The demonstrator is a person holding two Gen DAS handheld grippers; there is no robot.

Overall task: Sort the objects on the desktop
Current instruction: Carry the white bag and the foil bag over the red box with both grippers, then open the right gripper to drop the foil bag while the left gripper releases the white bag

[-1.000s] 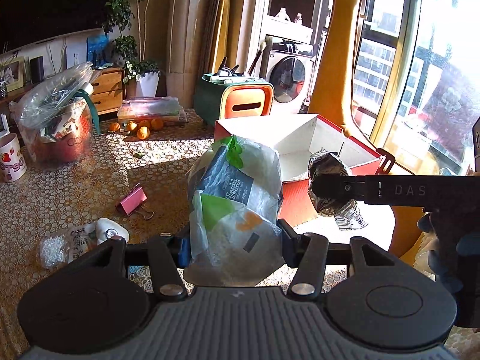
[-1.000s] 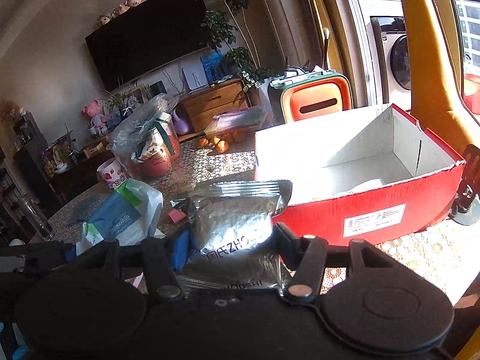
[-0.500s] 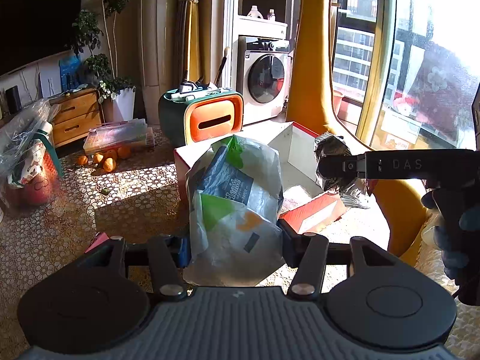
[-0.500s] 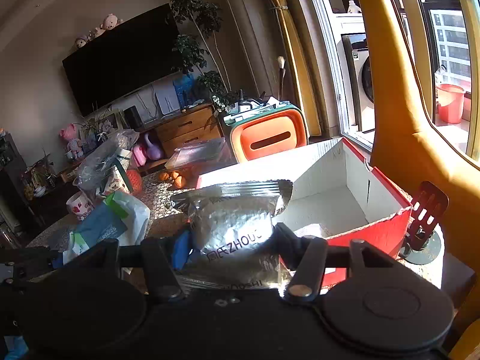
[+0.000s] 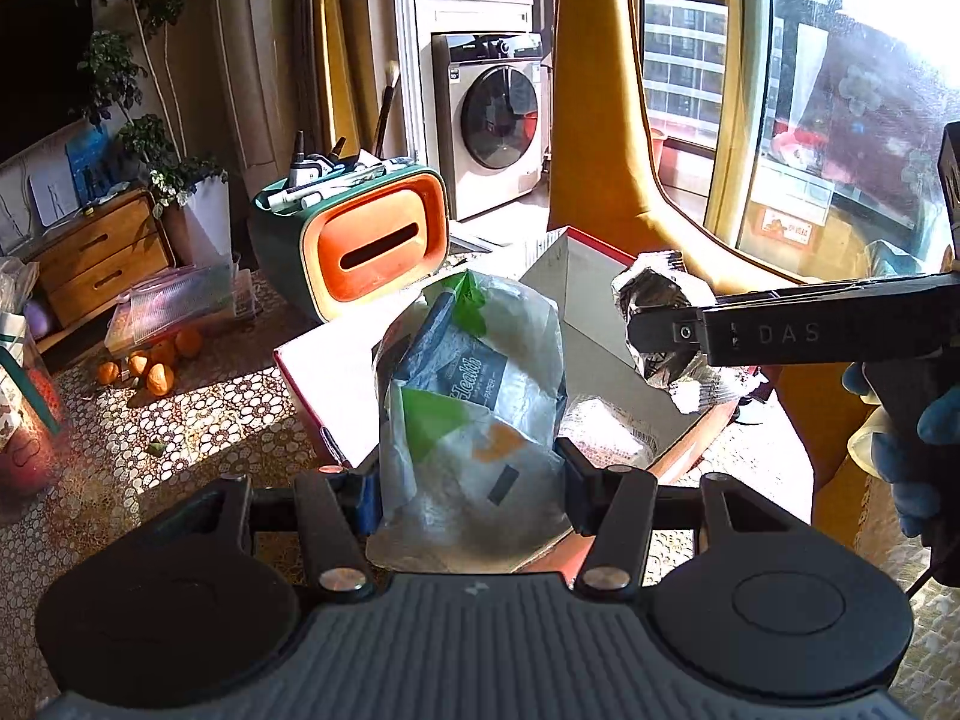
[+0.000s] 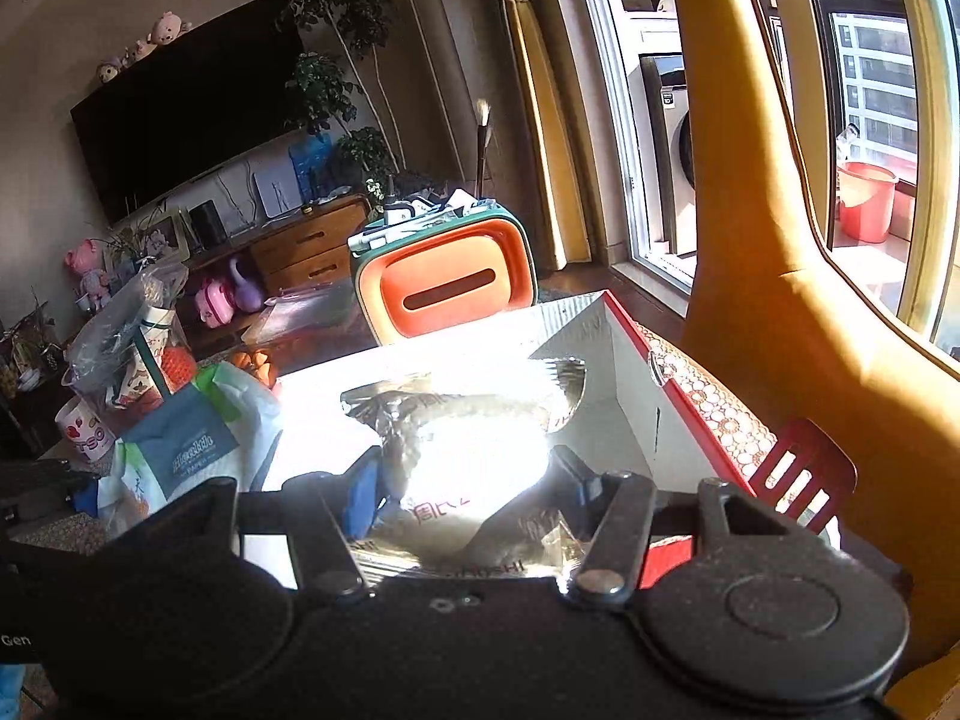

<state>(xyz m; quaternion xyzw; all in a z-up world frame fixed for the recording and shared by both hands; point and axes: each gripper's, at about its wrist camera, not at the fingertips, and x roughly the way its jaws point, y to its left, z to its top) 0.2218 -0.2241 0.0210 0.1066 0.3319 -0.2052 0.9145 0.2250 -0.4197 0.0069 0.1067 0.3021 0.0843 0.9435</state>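
**Both packets carried to the red box, release still to come**

Nearest in the left wrist view, the left gripper point(image 5: 468, 480) is clamped on a clear plastic tissue pack point(image 5: 474, 414) with blue and green print, which stands upright between its jaws, just short of the near corner of the red cardboard box point(image 5: 336, 372). In the right wrist view, the right gripper point(image 6: 465, 480) pinches a silver foil pouch point(image 6: 462, 438), glaring in the sun, above the box's white interior. From the left camera that same pouch hangs over the box's right side, with a blue-gloved hand point(image 5: 900, 450) on the tool behind it.

The step in hand looks like delivery: both items are held at the box, neither yet let go. The next move likely calls for lowering each inside the walls and spreading the jaws, the pouch first since it is already over the opening, while the tissue pack must clear the near rim.

Farther off on the patterned table stand an orange-and-green organizer point(image 5: 360, 246) and some oranges point(image 5: 150, 369) toward the left edge
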